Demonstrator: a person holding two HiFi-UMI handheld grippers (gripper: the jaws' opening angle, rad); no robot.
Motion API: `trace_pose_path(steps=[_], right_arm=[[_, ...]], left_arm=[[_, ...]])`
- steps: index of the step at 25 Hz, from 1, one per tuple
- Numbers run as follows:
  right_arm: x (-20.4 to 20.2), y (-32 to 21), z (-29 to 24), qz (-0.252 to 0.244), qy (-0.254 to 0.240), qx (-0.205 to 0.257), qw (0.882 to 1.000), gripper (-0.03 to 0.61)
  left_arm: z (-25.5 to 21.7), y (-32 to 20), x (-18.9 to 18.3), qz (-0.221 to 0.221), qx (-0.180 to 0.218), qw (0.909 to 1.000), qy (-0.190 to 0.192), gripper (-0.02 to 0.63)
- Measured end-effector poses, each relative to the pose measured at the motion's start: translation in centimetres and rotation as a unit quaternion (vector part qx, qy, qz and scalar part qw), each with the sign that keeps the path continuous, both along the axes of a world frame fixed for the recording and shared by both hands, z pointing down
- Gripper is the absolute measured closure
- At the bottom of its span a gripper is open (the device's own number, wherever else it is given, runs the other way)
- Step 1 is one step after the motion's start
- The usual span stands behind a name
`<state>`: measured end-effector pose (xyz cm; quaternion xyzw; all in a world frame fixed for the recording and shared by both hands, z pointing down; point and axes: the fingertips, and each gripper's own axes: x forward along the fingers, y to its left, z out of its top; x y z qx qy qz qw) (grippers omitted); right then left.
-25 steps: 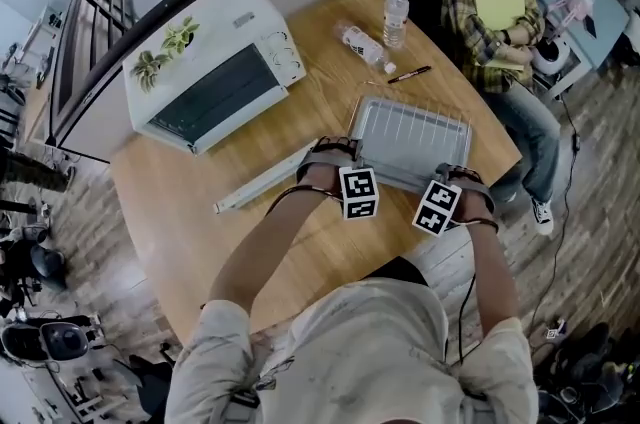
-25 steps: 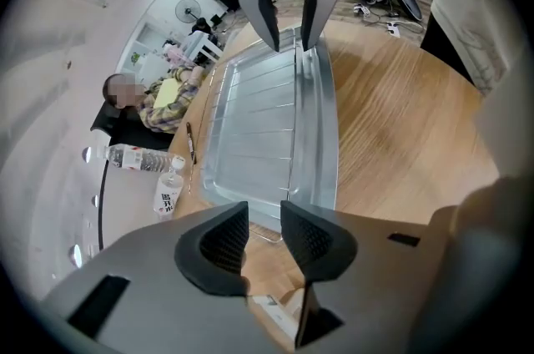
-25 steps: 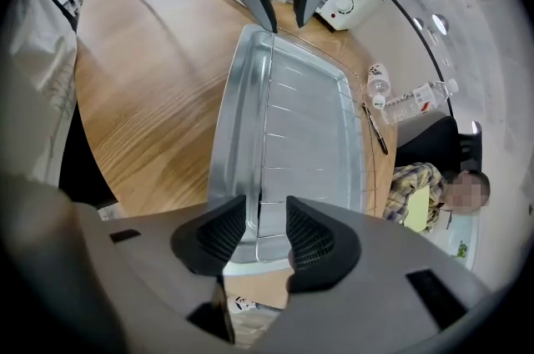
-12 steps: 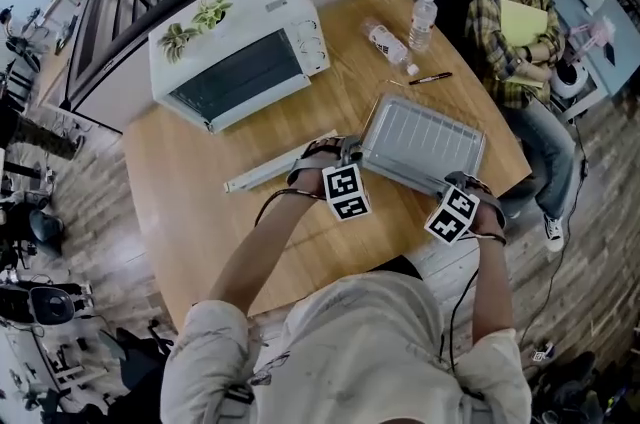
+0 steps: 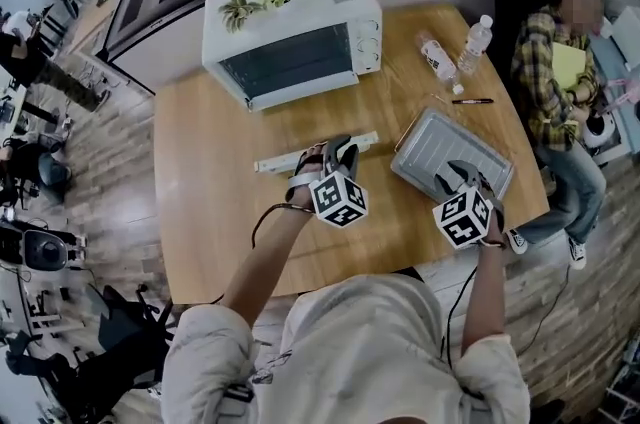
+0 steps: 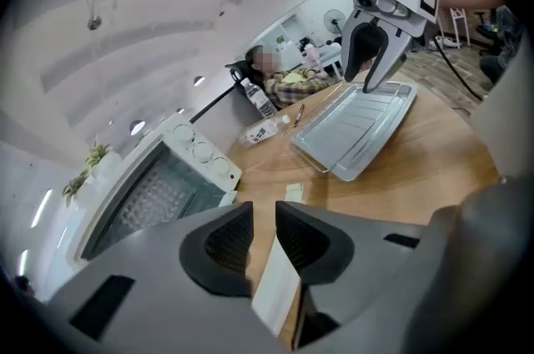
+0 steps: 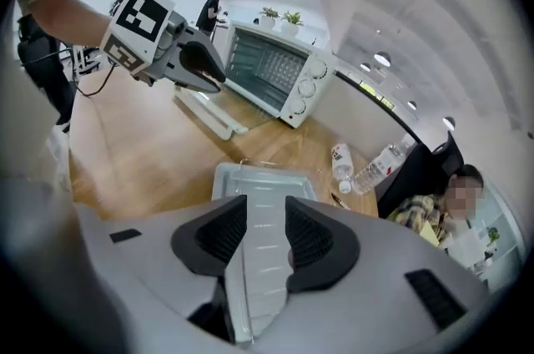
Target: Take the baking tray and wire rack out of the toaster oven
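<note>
The grey baking tray lies on the wooden table, right of centre, with the wire rack's bars showing inside it. The white toaster oven stands at the table's far side with its door shut. My left gripper hovers left of the tray. Its jaws are closing with nothing gripped; a white strip on the table shows through the gap. My right gripper hangs over the tray's near end, its jaws easing closer and apart from the tray. In the right gripper view the left gripper is in front of the oven.
The long white strip lies between oven and tray. Two water bottles and a pen lie at the far right corner. A seated person is just past that corner. The table's near edge is close to me.
Both grippers have come off the tray's near edge and risen. The left one swung leftwards to over the white strip. The tray stays flat on the table.
</note>
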<state>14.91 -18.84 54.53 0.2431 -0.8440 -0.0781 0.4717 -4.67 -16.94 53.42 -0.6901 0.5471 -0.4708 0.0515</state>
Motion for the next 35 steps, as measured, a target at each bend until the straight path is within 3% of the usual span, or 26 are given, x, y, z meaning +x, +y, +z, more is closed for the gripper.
trace_pose_path(steps=[4,7,9,13,18,22,26,31,33,35], right_arm=[[-3.7,-0.6,-1.0,-0.012,-0.049,0.022,0.998,0.408],[-6.7,-0.5,-2.5,-0.015,-0.113,0.026,0.993,0.407],[-8.6,-0.6,-4.3,-0.013,-0.162,0.042,0.986,0.403],[-12.4,0.0,-6.5,-0.015,-0.232,0.058,0.971,0.396],[-16.3,1.2,-8.4,-0.031,-0.291,0.049,0.955,0.397],[-17.7,0.5,-10.9,-0.026,-0.339,0.093,0.936,0.416],[-18.8,-0.2,-12.4,-0.020,-0.384,0.062,0.921,0.397],[-19.7,-1.4,-14.2,-0.014,-0.413,0.044,0.910,0.388],[-19.9,-1.8,-14.6,-0.017,-0.409,0.054,0.911,0.388],[-19.8,-2.2,-14.6,-0.016,-0.400,0.066,0.914,0.390]], left_arm=[[-0.5,2.2,-3.9,-0.072,0.023,0.9963,0.042,0.517],[-1.6,4.5,-6.9,-0.133,0.054,0.9866,0.077,0.517],[-2.7,5.7,-8.3,-0.176,0.082,0.9744,0.114,0.517],[-5.1,8.0,-11.3,-0.249,0.151,0.9394,0.182,0.515],[-6.4,11.3,-14.4,-0.287,0.202,0.9076,0.231,0.515],[-8.7,13.6,-16.7,-0.307,0.266,0.8819,0.240,0.515],[-10.8,14.4,-18.0,-0.313,0.307,0.8714,0.220,0.515],[-13.6,15.3,-19.9,-0.329,0.372,0.8398,0.219,0.515],[-14.5,15.2,-20.5,-0.328,0.385,0.8339,0.221,0.515],[-14.7,14.9,-20.5,-0.326,0.384,0.8369,0.215,0.515]])
